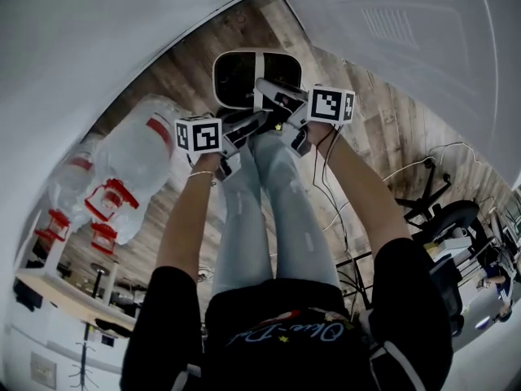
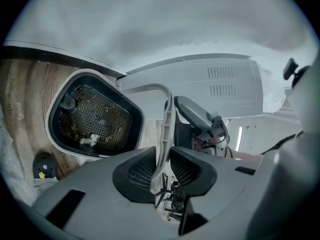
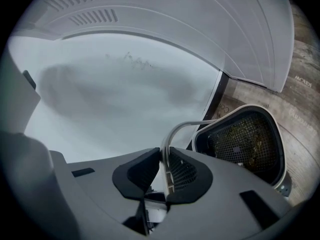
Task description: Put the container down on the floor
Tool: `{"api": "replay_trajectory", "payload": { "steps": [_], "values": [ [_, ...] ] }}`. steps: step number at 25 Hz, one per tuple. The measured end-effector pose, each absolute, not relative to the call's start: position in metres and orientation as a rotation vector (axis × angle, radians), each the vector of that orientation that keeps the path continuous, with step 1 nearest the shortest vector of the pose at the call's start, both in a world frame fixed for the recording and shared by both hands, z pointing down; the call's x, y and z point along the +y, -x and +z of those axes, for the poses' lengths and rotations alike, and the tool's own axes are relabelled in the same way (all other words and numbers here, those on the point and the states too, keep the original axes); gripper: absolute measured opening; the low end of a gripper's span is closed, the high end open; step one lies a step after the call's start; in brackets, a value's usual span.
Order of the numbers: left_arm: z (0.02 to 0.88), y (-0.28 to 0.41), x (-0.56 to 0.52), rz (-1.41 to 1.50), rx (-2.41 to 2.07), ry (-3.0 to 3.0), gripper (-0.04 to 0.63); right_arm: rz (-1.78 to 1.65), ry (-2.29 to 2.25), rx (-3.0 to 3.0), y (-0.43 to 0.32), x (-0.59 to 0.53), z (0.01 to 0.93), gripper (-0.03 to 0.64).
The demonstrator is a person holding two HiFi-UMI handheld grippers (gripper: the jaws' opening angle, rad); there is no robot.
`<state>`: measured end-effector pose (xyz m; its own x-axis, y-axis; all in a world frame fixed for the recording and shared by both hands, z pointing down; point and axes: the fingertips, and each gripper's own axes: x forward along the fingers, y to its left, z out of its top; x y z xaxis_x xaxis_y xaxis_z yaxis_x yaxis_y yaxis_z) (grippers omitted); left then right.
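Note:
The container [image 1: 218,80] is a black bin with a white rim, and a mesh insert with bits of debris lies inside it. It sits low over the wooden floor by the wall; I cannot tell whether it rests there. A thin white handle [image 2: 167,114] arches from its rim [image 2: 48,121]. My left gripper [image 2: 162,159] is shut on that handle, seen at the left [image 1: 254,120] in the head view. My right gripper [image 3: 165,164] is shut on the same handle [image 3: 182,127], with the container's rim [image 3: 280,154] to its right. Both grippers meet close together just below the container, the right one [image 1: 275,104] a little higher.
A white panel with vent slots [image 1: 407,23] leans at the right, also in the left gripper view [image 2: 220,81]. The person's jeans-clad legs [image 1: 277,210] stand under the grippers. Clear plastic bags with red-and-white items [image 1: 130,161] lie left. Cables [image 1: 342,202] and an office chair [image 1: 444,210] are right.

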<state>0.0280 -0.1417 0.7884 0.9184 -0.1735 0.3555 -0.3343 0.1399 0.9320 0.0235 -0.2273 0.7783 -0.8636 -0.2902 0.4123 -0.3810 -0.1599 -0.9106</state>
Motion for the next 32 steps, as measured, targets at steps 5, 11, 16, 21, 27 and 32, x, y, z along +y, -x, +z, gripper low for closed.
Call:
{"api": "replay_trajectory", "payload": {
  "steps": [5, 11, 16, 21, 27, 32],
  "values": [
    [0.814, -0.029, -0.143, 0.176, -0.442, -1.452, 0.083, 2.202, -0.832, -1.997, -0.028, -0.229, 0.800, 0.043],
    [0.835, -0.033, -0.144, 0.207, -0.456, -1.444, 0.084, 2.192, -0.862, -1.972, -0.032, -0.229, 0.825, 0.043],
    [0.849, -0.038, -0.140, 0.223, -0.478, -1.423, 0.087, 2.201, -0.891, -1.936, -0.037, -0.225, 0.840, 0.043],
    [0.858, -0.039, -0.137, 0.228, -0.494, -1.406, 0.091, 2.204, -0.906, -1.905, -0.040, -0.221, 0.850, 0.043],
    [0.866, -0.043, -0.138, 0.265, -0.510, -1.394, 0.097, 2.210, -0.954, -1.862, -0.048, -0.222, 0.859, 0.044],
    [0.868, -0.039, -0.139, 0.261, -0.521, -1.374, 0.104, 2.220, -0.963, -1.838, -0.044, -0.222, 0.862, 0.049]
  ]
}}
